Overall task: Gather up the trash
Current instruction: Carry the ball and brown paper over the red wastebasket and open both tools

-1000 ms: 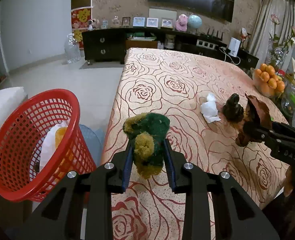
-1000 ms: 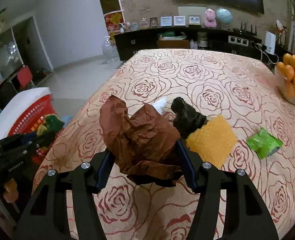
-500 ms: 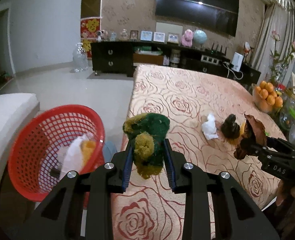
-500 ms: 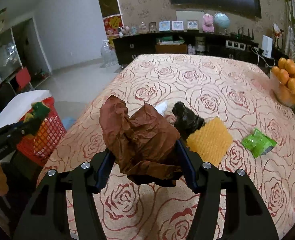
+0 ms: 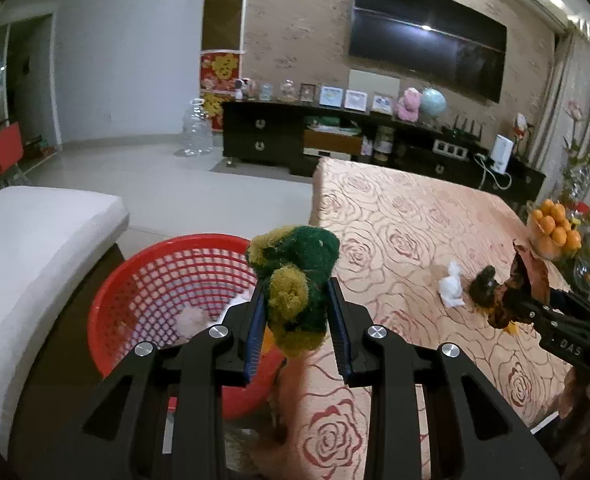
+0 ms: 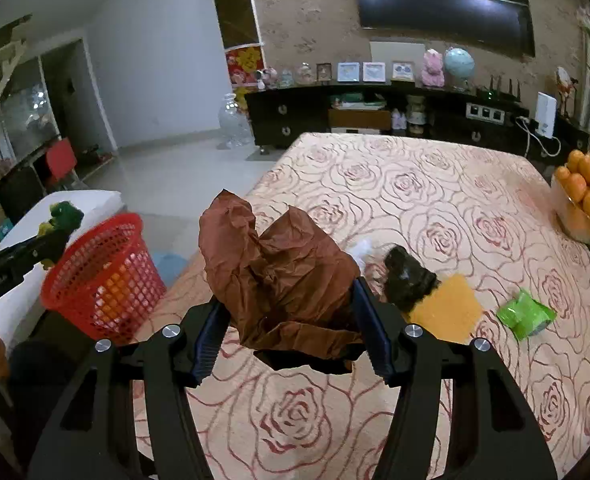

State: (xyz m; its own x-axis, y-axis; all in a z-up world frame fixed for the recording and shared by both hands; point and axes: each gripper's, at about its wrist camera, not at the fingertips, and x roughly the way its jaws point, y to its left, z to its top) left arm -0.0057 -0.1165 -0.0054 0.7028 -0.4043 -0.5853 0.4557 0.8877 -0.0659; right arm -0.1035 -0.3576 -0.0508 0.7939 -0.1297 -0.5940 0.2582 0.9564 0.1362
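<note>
A rose-patterned table (image 6: 435, 200) fills the right of both views, a red mesh basket (image 5: 147, 292) sits lower left beside it, the right gripper (image 6: 291, 320) at bottom centre clamps crumpled brown paper (image 6: 279, 272), and the left gripper (image 5: 295, 312) pinches a green-yellow scrubber (image 5: 295, 276) by the basket's rim.

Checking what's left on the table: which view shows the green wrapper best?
Right wrist view: the green wrapper lies in plain sight on the tablecloth, beside the orange pad. The left wrist view does not show it clearly.
</note>
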